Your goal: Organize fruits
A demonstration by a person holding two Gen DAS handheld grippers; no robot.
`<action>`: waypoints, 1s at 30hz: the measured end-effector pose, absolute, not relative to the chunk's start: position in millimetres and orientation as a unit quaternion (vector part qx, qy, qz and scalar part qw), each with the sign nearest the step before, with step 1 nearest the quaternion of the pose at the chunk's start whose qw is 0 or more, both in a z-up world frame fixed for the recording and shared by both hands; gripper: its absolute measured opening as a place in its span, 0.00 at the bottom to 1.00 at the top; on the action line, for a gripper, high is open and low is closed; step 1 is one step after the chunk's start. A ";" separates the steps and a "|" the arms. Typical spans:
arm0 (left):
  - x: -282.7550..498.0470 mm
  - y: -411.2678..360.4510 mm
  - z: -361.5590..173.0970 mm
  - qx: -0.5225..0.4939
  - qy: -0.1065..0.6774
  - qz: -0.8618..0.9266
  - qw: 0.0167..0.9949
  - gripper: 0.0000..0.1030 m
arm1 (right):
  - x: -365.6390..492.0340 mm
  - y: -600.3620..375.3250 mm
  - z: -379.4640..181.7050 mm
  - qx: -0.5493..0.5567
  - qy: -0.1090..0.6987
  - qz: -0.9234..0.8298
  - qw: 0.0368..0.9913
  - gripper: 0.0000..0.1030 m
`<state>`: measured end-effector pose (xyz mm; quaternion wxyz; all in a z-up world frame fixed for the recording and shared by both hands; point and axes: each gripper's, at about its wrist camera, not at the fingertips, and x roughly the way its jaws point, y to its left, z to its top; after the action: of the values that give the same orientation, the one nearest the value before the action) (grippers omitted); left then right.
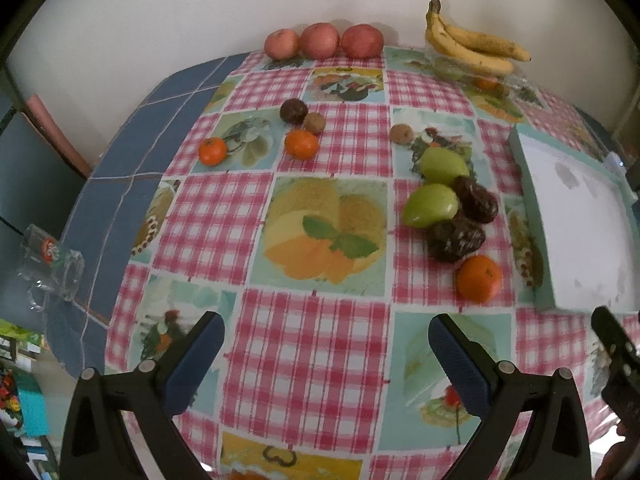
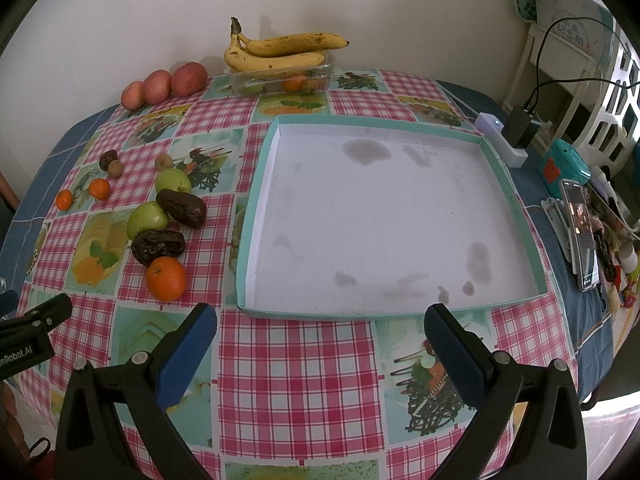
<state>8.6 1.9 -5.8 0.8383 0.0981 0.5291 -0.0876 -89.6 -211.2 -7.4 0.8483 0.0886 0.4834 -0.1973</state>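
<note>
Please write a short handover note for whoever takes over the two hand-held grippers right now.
Left hand-held gripper: open, holding nothing, above the tablecloth.
Right hand-held gripper: open, holding nothing, at the near edge of the tray.
Tray holds no fruit.
Oranges, green fruits and dates lie loose left of it; apples by the wall; bananas on a clear container.
Done: nothing visible. Left: all sorting.

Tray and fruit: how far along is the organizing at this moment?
Nothing looks sorted yet: the tray holds no fruit. In hand: nothing; the left gripper and right gripper are both open over the tablecloth. Left: the oranges, green fruits, dark dates and apples remain loose on the table; bananas lie on a clear container.
</note>
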 end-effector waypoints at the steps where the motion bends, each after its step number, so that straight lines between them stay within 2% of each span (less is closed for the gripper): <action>1: 12.3 3.2 -4.3 0.090 0.525 -0.088 0.842 1.00 | -89.5 -211.2 -7.1 0.088 0.482 -0.197 0.849 1.00; 8: 41.9 31.6 9.3 -0.008 0.462 -0.063 0.884 1.00 | -82.7 -203.3 -3.2 0.087 0.465 -0.172 0.864 1.00; 14: 58.6 47.9 7.7 -0.086 0.472 -0.080 0.873 1.00 | -63.4 -190.3 3.3 0.089 0.448 -0.140 0.878 1.00; 20: 71.9 55.2 19.2 -0.096 0.446 -0.061 0.888 1.00 | -46.3 -180.8 6.3 0.110 0.433 -0.110 0.888 1.00; 30: 95.3 83.0 16.0 -0.170 0.463 -0.077 0.867 1.00 | -15.0 -164.2 2.0 0.114 0.443 -0.076 0.886 1.00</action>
<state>95.3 83.0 16.0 0.8667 -0.1698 0.4626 -0.0768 -15.0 -164.2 2.0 0.8859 0.1138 0.4432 -0.0765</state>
